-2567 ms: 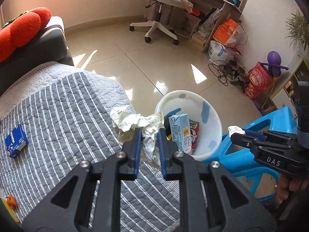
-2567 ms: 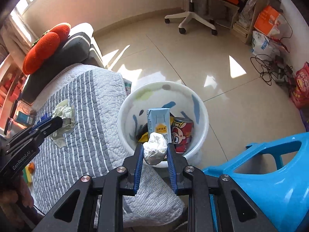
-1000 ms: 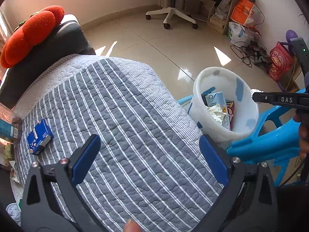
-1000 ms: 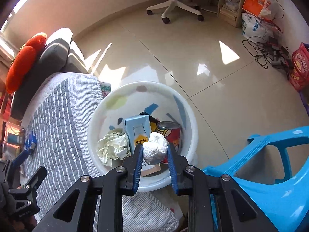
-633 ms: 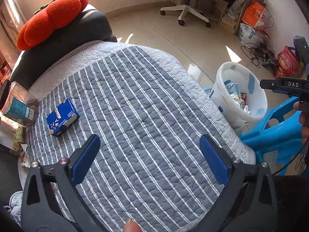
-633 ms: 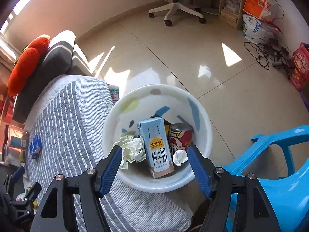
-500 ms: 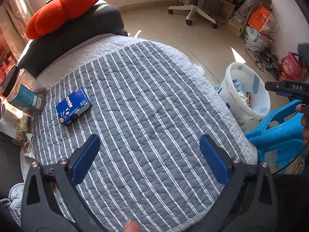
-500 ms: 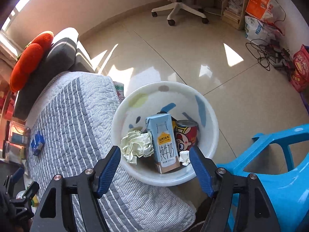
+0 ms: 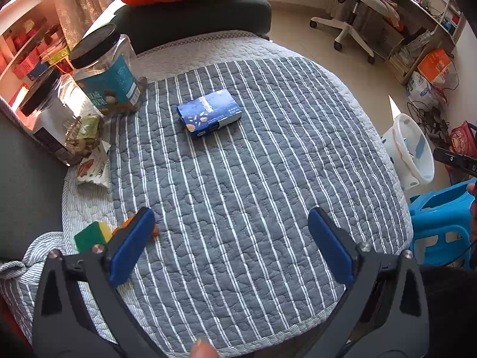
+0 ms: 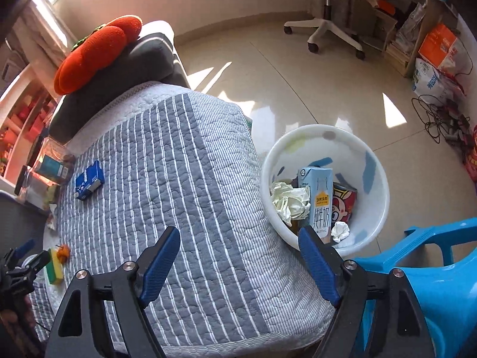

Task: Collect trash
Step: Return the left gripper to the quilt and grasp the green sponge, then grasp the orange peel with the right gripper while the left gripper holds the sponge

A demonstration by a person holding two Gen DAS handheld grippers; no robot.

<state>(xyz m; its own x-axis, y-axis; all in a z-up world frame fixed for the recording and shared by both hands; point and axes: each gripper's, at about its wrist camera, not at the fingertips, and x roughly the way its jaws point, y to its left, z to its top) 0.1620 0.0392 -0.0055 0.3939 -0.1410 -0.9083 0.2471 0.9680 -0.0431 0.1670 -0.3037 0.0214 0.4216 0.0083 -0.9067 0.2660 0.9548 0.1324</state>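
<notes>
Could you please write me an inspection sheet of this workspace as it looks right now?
Surface: grey striped quilt, mostly bare in the middle.
Job's things: blue carton lying flat on the quilt; white bin on the floor beside it holds a milk carton, a red can, crumpled paper and a small white wad.
Clutter: two lidded jars, snack wrappers, a sponge at the quilt's edge.
Grippers: left tongs open, nothing between them; right tongs have just been opening, nothing between them.
Cables: tangle on the floor by the wall.
Surroundings: blue stool, office chair, orange cushion.
</notes>
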